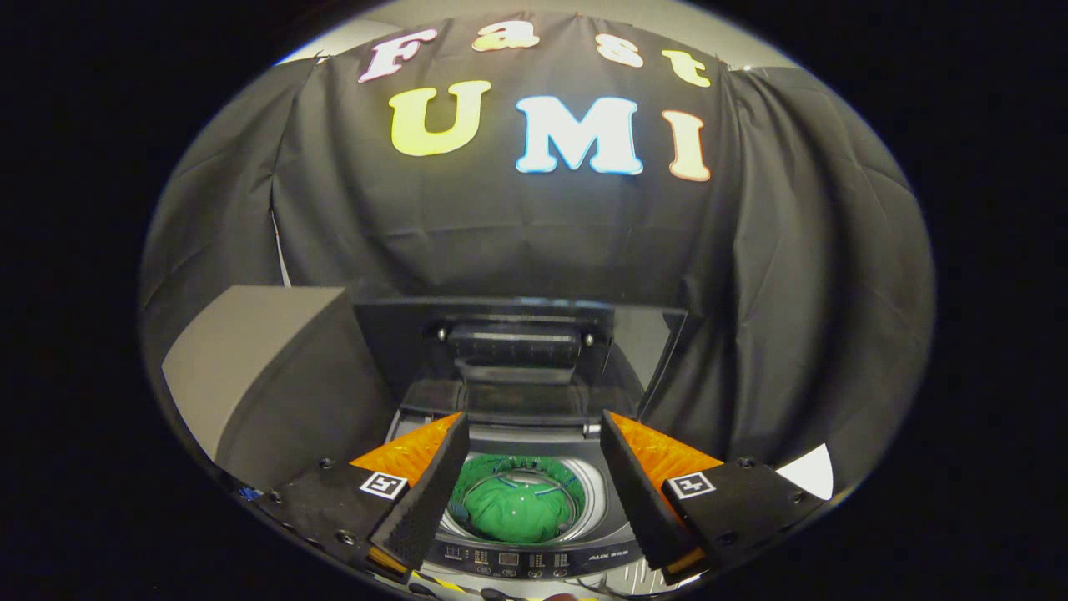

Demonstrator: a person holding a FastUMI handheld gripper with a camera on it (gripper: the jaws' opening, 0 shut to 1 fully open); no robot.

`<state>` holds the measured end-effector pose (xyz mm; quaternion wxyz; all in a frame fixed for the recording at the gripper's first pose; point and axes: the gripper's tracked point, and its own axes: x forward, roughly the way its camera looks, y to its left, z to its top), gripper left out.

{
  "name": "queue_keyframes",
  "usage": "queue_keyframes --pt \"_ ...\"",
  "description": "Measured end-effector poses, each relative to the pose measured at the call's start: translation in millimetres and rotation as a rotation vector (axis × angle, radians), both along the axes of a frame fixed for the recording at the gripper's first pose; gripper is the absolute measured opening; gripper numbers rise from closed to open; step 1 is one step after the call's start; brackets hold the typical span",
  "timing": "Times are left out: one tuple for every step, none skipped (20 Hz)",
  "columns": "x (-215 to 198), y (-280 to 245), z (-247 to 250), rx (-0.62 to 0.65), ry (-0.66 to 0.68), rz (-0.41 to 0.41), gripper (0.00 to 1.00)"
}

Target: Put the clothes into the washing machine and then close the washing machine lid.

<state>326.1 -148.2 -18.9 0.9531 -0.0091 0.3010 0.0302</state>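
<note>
The green garment (515, 511) lies bunched at the bottom of the drum (584, 488) of a small top-loading washing machine (534, 558), seen from above through the round opening. A pale collar or trim line crosses the cloth near its upper edge. The drum's ribbed metallic wall rings the garment on all sides.

The lid (517, 346) of the machine stands raised behind the opening, tilted back toward the booth's wall, its underside facing the camera; a darker rectangular block sits at the middle of that underside. Along the near edge of the machine runs a control panel (509, 561) with small buttons and displays, too small to make out.

The gripper (531, 434) hovers above the opening with its fingers spread wide apart and nothing held between them; the garment and drum appear in the gap, below and apart from both fingers (425, 488). Each finger body carries a square printed marker.

To the left of the machine stands a grey box-like object (250, 376) with a lighter top face. Black cloth (793, 292) hangs behind and to the right of the machine.
</note>
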Motion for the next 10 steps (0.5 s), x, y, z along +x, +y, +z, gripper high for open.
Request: queue_keyframes --pt "2 0 13 0.011 -0.014 -0.004 0.97" --pt "4 0 24 0.025 -0.031 -0.007 0.97" --pt "8 1 37 0.039 -0.048 -0.009 0.97" --pt "13 1 48 0.048 -0.069 -0.009 0.97" --pt "17 1 58 0.051 -0.087 -0.007 0.97" --pt "22 1 66 0.052 -0.101 -0.006 0.97" --pt "28 2 71 0.059 -0.109 -0.003 0.97" --pt "33 4 76 0.071 -0.116 0.002 0.97" --pt "38 6 81 0.080 -0.120 0.005 0.97" --pt "45 5 82 0.086 -0.120 0.007 0.97"
